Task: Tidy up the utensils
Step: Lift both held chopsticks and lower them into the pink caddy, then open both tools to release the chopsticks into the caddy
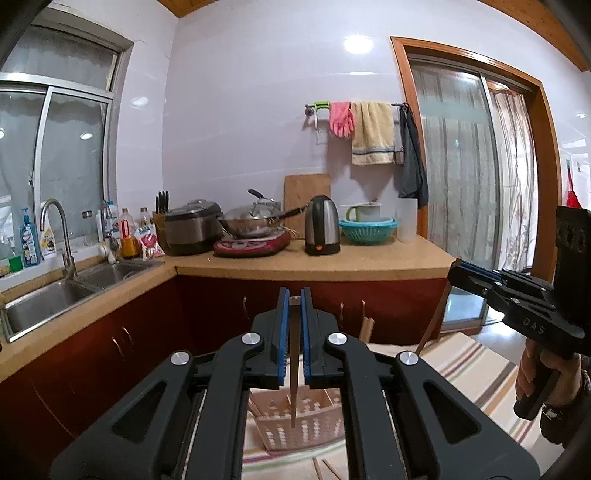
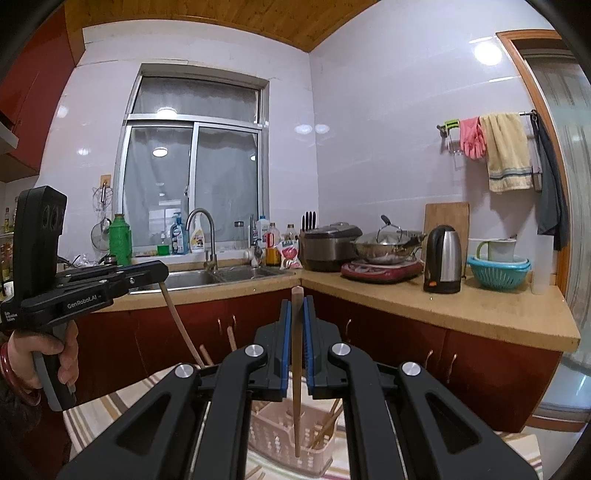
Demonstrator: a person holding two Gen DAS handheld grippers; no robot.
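A tiled white kitchen wall [image 2: 369, 129] meets a wood-panelled ceiling [image 2: 258, 18] above an L-shaped counter [image 2: 480, 310] with red cabinets [image 2: 406, 343]. A sliding window [image 2: 192, 184] overlooks the steel sink [image 2: 207, 277]; ceiling lights glint off the tiles.

The pink basket [image 2: 291, 435] sits at 6 o'clock under both grippers, with sticks [image 2: 325, 421] poking up at its right side. Its middle looks open from above. The striped cloth [image 1: 472, 365] at 4 o'clock lies bare. Red cupboards [image 2: 388, 332] block the way at 12 o'clock.
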